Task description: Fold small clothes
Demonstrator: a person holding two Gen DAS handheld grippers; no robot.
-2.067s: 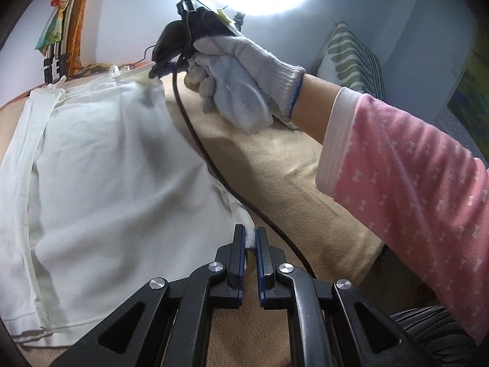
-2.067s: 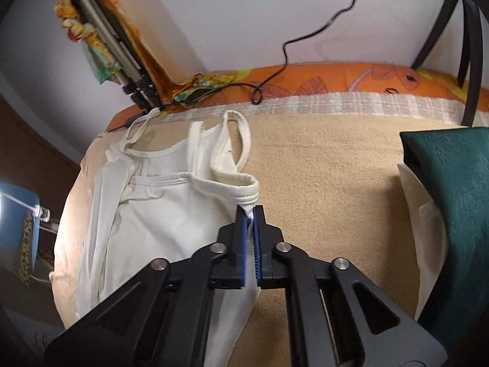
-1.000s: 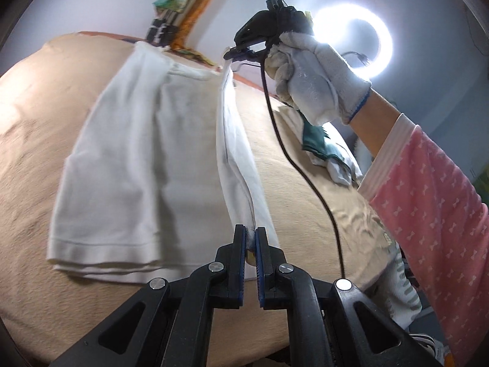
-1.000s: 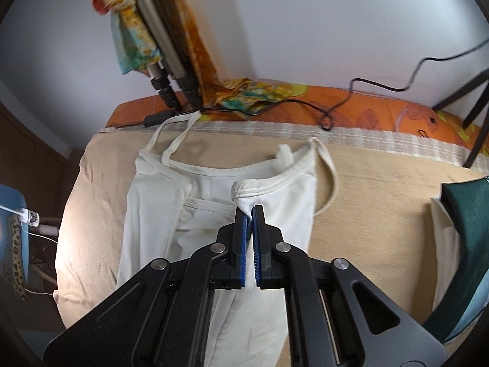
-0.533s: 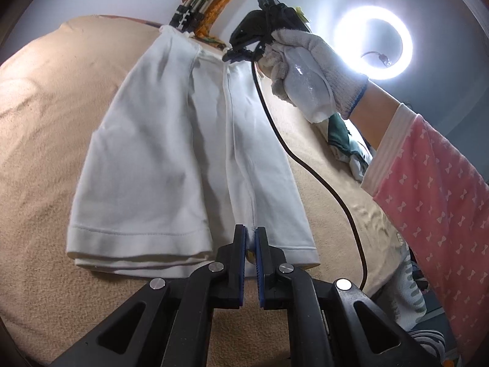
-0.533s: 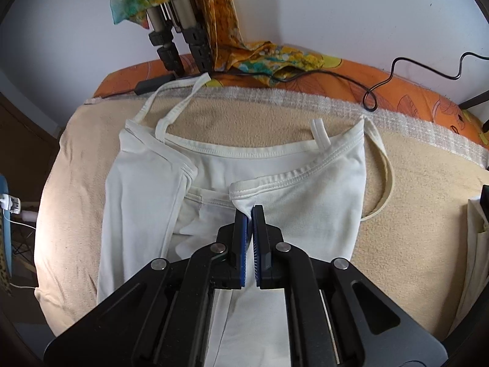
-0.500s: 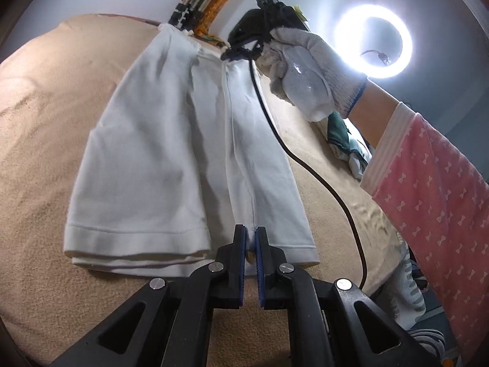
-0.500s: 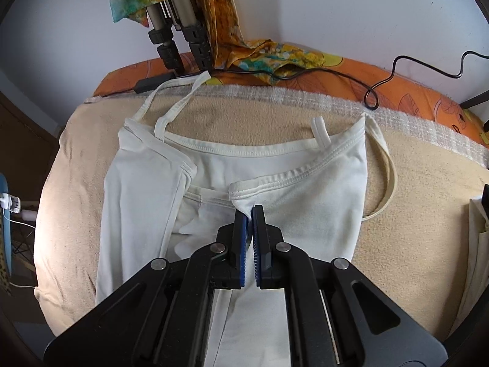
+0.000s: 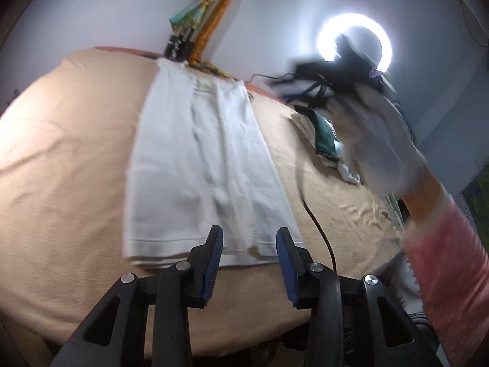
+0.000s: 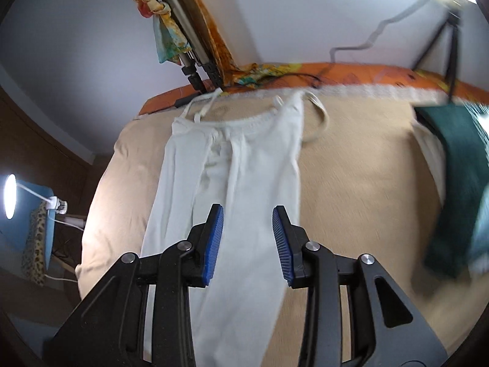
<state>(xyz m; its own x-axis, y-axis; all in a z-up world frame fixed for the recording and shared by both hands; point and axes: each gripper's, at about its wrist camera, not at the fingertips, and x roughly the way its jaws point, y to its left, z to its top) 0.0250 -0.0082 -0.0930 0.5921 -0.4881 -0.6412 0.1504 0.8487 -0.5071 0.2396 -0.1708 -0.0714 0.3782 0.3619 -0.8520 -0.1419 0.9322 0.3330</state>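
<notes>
The white top lies flat on the tan blanket that covers the bed, folded lengthwise into a long strip with both side panels turned in over the middle, so it now sits narrow enough for a crosswise fold. Its hem is at the near end in the left wrist view; its neckline and loose straps point toward the orange edge of the bed by the wall. A dark green cloth rests well apart at the side, probably waiting its turn. The left gripper has just been opening and stands spread above the hem with nothing pinched. The right gripper has likewise just been opening, empty, over the strip, having let the side panel drop in place.
</notes>
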